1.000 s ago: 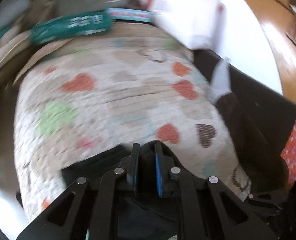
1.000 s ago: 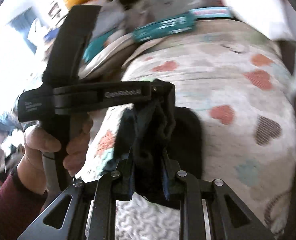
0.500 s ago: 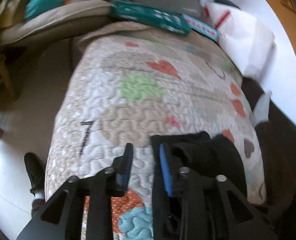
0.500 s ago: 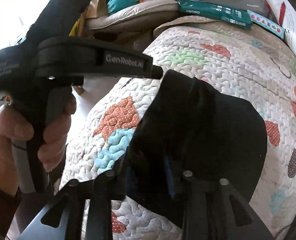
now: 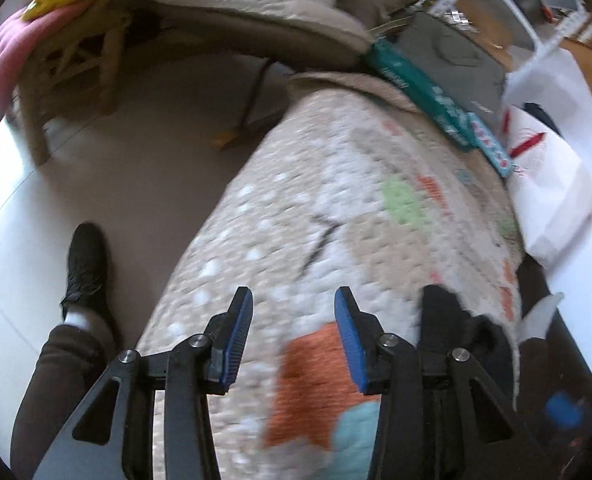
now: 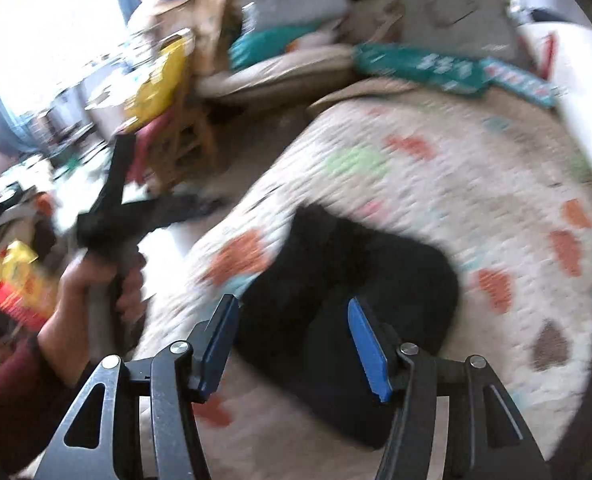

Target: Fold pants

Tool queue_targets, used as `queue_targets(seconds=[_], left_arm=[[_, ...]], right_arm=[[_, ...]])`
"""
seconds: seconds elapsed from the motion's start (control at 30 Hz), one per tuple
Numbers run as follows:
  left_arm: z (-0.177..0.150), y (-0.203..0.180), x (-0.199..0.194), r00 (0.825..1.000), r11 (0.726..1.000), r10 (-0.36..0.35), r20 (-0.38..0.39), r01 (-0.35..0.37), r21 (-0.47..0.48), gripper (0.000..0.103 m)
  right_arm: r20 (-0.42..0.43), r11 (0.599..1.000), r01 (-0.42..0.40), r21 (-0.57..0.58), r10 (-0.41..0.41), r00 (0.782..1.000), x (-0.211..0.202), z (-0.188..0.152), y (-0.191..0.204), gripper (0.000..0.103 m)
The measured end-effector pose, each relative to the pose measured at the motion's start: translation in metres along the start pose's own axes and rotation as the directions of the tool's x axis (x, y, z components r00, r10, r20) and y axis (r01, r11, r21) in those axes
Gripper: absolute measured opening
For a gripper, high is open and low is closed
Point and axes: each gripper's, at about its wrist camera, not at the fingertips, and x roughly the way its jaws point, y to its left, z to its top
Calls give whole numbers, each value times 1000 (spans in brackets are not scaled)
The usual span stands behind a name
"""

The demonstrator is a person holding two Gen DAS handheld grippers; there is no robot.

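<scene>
A lived-in home room: quilted heart-print cover (image 5: 375, 240) over a padded seat, piled cushions (image 5: 256, 12) on a wooden chair (image 5: 76, 60), pale tiled floor (image 5: 136, 152), cluttered shelves by a bright window (image 6: 36, 40).

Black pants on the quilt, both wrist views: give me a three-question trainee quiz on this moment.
1. True or false: the right gripper is clamped on the black pants.
2. In the right wrist view, the pants lie: A) hanging off the chair, B) in a compact bundle on the quilt, C) on the floor.
3. Fill in: the left gripper is ____, with nothing between its fingers.

Key
1. False; its jaws stand apart with the pants lying beyond them.
2. B
3. open
</scene>
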Motion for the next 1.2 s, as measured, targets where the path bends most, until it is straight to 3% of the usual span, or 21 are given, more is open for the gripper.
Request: queue_targets(seconds=[0.07,0.23,0.4,0.43,0.57,0.63,0.7,0.8,0.93,1.07,1.1,1.17,1.2], left_arm=[[-5,12,9,999,999,11,-32,-13,-43,41],[-4,20,8,1000,997,23,-14,-24,-67,41],[-7,14,9,1000,999,15,-22,-16,-38,42],[-8,12,10,1000,1000,8,-26,-9,-29,42],[-16,-7,9,999,999,-33,-43,34,33,42],[-20,-20,5,997,996,-64,-37,66,68,44],[-25,-36,-1,996,989,-87,-28,90,117,52],[-36,-57,-3,989,975,-140,-51,147,170,61],[-42,-77,8,963,959,-227,-145,248,140,63],[-42,-90,21,920,935,-325,-218,348,74,77],[-43,-94,26,920,936,-316,-233,342,79,77],[-46,-103,40,935,951,-244,-256,283,126,78],[-48,-107,42,941,952,-226,-251,268,147,83]], right_arm=[[1,998,66,13,-66,998,8,11,-6,62],[-75,995,95,22,-93,993,61,33,1,62],[-215,983,180,-36,-184,959,128,38,18,70],[-214,984,171,-43,-177,961,128,40,20,74],[-122,998,55,18,-52,991,84,42,4,72],[-74,996,73,59,-69,995,61,39,-13,72],[-38,987,119,108,-116,993,36,28,-38,73],[-41,971,151,185,-146,988,18,2,-73,75],[-70,933,52,357,-29,997,19,-38,-112,76],[-21,806,-119,580,161,987,40,-63,-143,77],[-13,781,-150,606,198,980,46,-65,-146,78],[-14,742,-189,643,258,966,64,-65,-148,79],[-11,719,-207,663,286,958,75,-65,-149,80]])
